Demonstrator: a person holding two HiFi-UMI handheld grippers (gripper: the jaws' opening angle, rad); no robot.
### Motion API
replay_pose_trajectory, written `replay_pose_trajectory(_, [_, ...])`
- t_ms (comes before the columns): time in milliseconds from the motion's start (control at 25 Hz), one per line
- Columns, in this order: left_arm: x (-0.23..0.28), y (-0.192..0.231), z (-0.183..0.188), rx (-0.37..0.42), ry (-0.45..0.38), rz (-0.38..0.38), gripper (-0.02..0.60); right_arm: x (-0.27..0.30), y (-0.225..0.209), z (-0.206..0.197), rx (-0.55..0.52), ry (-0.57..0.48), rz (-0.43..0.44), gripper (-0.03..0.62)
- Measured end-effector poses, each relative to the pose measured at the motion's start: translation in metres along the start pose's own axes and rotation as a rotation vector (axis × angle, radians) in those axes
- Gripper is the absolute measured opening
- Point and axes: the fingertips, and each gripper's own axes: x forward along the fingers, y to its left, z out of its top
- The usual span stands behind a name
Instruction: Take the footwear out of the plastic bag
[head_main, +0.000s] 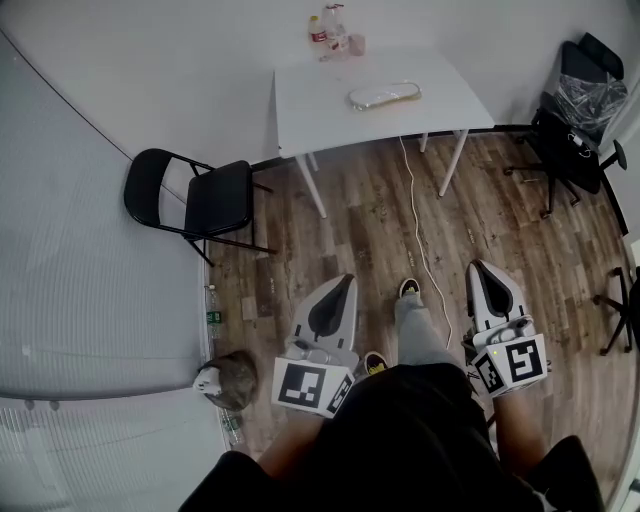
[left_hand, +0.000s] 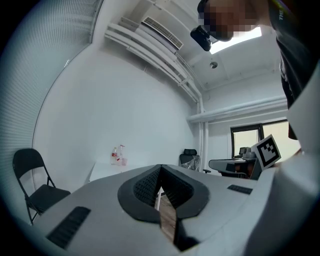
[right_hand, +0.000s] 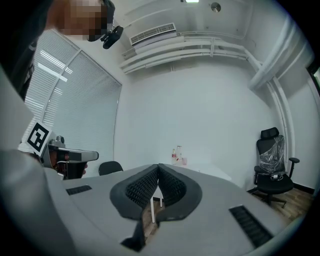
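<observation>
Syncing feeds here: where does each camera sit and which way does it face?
Head view: on the person's head, facing steeply down at wood floor, white table and plastic bag; shows left hand-held gripper, right hand-held gripper, torso, shoes.
Left gripper view: on the left hand-held gripper, level along its shut jaws toward the table; torso at right.
Right gripper view: on the right hand-held gripper, level along its shut jaws toward the table; left hand-held gripper at left.
Shared: both gripper views show the table's bottles.
</observation>
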Motion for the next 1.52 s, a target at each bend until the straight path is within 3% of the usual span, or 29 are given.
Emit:
replay_pose_trajectory(400, [0.062,0.049,0.003,0.010,0.002,0.019,0.020,0.063,-0.029,-0.007,0.022,-0.018,0.004,0.015])
replay_pose_trajectory(680, [0.162,0.083,-0.002,0.077,0.044,0.002,0.018,0.153,-0.086,-0.027,0.049,0.012,0.003,0.015])
replay_pose_trajectory(1080, [0.338,0.146,-0.001,0.047,0.145,-0.034,0.018,0.309,-0.184,-0.034,0.082,0.086,0.031,0.015])
replay_pose_trajectory(1520, [0.436,0.170,-0.031,0.035,0.206,-0.053,0.020,0.370,-0.247,-0.059,0.092,0.143,0.030,0.015])
